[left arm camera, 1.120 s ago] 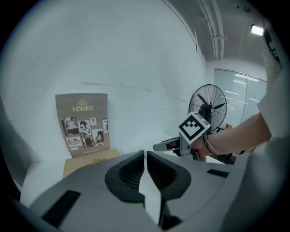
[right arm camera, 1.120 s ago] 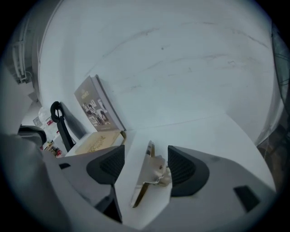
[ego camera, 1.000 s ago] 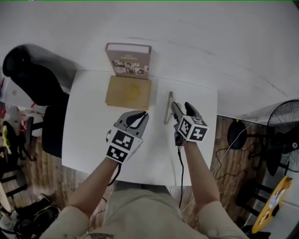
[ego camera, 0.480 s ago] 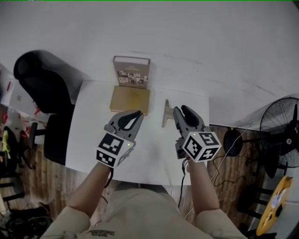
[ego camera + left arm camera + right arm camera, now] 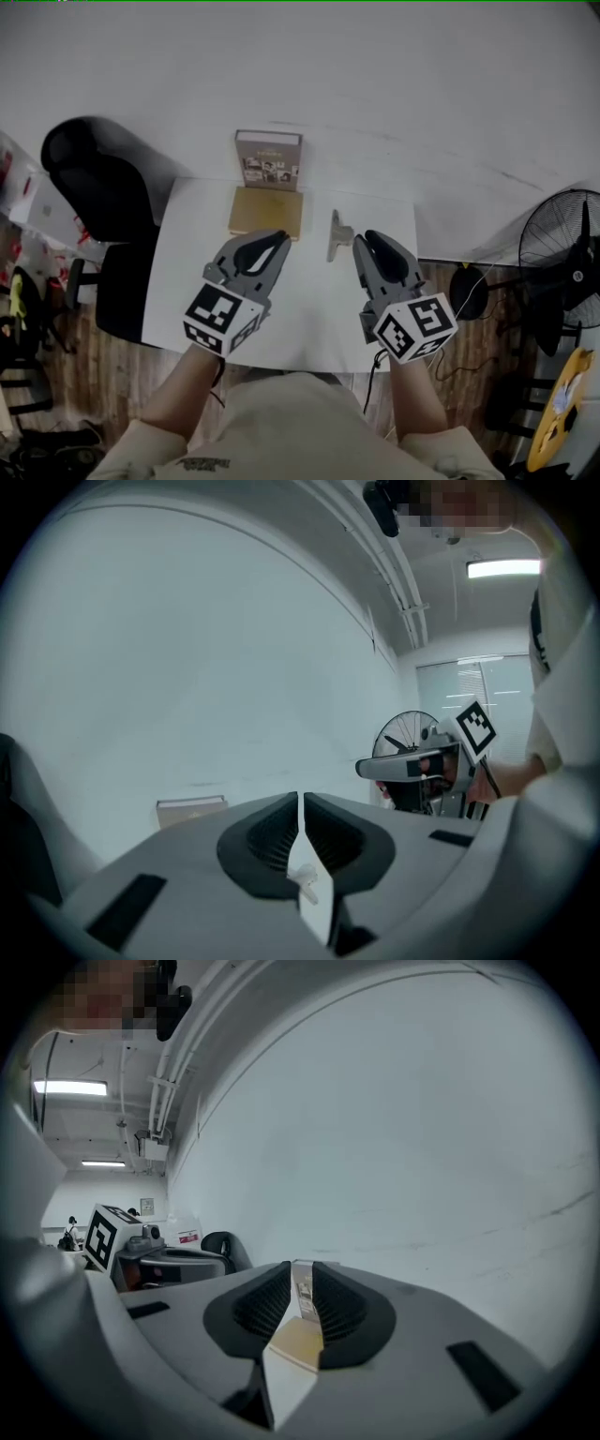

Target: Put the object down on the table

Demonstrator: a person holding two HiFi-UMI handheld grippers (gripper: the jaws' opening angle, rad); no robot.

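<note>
Two hand-held grippers are held up off the surface, side by side and well apart, both pointing roughly level at the white wall (image 5: 394, 84). The left hand-held gripper (image 5: 279, 240) has its jaws drawn together to a hairline slit with nothing in them. The right hand-held gripper (image 5: 362, 242) has just been closing its jaws. A narrow gap is left between them, and nothing is in it, only the far end of the surface seen through it.

On the white surface (image 5: 187, 281) I count three things. One book (image 5: 268, 161) stands upright at the far edge against the wall. One flat tan board (image 5: 266, 212) lies just in front of the book. One small pale object (image 5: 336, 234), the task's thing, lies to the right of the board and near the far edge. It sits just ahead of the right jaws' tips and apart from them.

White top shows between board and object, and the whole near half lies open below the grippers. One black chair (image 5: 89, 178) crowds the left edge. One fan (image 5: 572, 253) stands off the right side.
</note>
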